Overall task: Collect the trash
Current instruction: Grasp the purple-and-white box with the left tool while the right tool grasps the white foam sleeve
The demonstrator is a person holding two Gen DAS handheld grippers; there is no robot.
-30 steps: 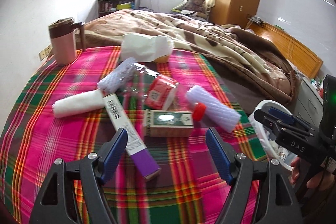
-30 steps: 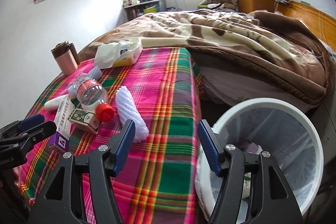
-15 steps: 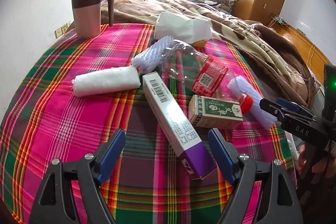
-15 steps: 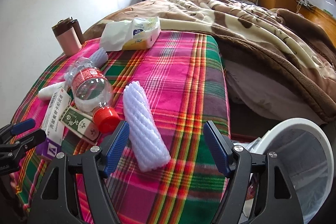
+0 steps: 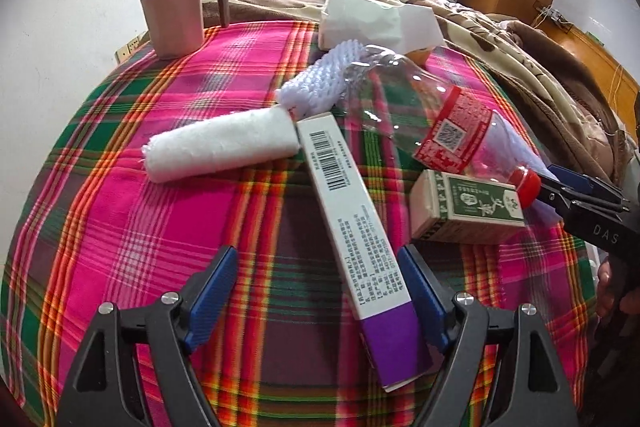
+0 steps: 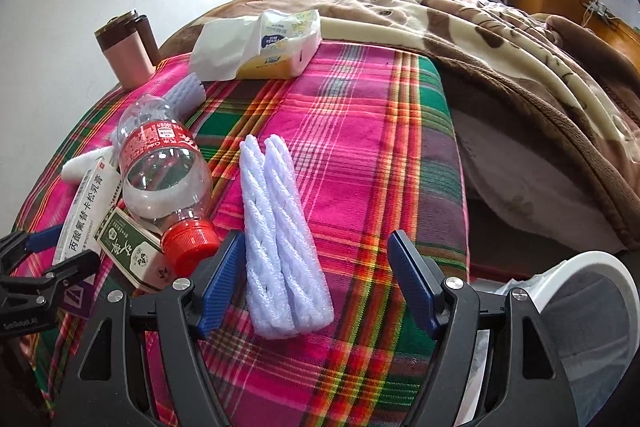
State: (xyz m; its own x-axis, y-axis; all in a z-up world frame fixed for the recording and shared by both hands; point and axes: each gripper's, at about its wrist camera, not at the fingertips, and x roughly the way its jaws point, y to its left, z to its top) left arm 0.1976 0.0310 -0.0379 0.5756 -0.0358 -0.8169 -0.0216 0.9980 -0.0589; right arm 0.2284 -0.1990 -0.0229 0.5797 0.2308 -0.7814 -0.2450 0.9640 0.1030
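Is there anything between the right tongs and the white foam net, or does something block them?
Nothing visible blocks them. The foam net lies free on the plaid cloth, its near end already between the open right tongs. The bottle's red cap sits just beside it, apart.

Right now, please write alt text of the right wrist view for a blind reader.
Open right gripper straddles a white foam net on a plaid cloth. A bottle and boxes lie left; a white bin stands right.

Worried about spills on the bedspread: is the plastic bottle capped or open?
Capped. The plastic bottle lies on its side with its red cap screwed on.
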